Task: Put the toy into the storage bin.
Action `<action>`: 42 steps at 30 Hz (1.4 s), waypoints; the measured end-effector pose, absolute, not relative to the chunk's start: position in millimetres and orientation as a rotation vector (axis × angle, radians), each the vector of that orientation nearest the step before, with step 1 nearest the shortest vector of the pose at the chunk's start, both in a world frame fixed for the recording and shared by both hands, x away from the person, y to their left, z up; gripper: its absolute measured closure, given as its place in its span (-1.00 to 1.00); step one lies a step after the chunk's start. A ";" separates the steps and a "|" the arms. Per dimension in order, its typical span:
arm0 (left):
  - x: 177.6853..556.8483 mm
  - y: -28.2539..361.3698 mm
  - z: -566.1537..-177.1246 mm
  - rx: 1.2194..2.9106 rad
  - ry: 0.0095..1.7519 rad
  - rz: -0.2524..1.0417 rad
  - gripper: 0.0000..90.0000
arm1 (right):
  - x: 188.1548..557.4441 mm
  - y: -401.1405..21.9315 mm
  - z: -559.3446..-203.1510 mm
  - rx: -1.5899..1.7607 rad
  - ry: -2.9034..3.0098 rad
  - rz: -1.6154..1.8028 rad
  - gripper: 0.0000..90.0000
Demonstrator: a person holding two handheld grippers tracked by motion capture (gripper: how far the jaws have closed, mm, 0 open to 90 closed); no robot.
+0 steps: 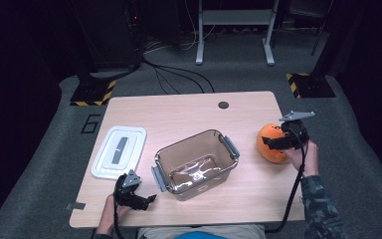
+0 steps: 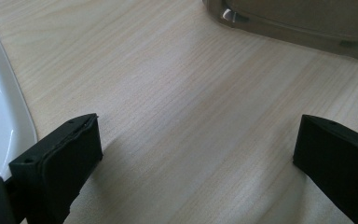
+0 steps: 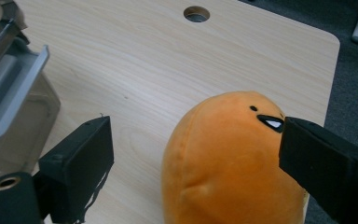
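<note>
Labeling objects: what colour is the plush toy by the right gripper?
Orange, with small black eye and mouth marks; the plush toy shows best in the right gripper view.

The high view looked forward and down from above the person's side onto the whole pale wooden table (image 1: 189,112). The left gripper view sat low and close over its surface, catching the clear brownish plastic box (image 2: 303,21). The right gripper view, also close, shared that box (image 3: 9,98) and faced the round orange plush toy (image 3: 228,158).
</note>
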State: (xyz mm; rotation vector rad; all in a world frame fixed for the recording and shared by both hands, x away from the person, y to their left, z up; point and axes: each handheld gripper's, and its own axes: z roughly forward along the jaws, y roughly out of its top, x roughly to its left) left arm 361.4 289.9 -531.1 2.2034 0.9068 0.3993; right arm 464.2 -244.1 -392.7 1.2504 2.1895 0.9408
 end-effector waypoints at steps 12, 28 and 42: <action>361.2 290.3 -530.2 2.212 0.901 0.388 -0.97 | 490.9 -260.7 -406.6 1.377 2.198 0.906 -0.97; 361.2 290.4 -530.2 2.212 0.901 0.388 -0.97 | 509.4 -281.1 -434.5 1.515 2.253 0.905 -0.54; 361.1 289.5 -531.2 2.198 0.906 0.400 -0.97 | 511.7 -265.5 -440.0 1.532 2.301 0.776 0.21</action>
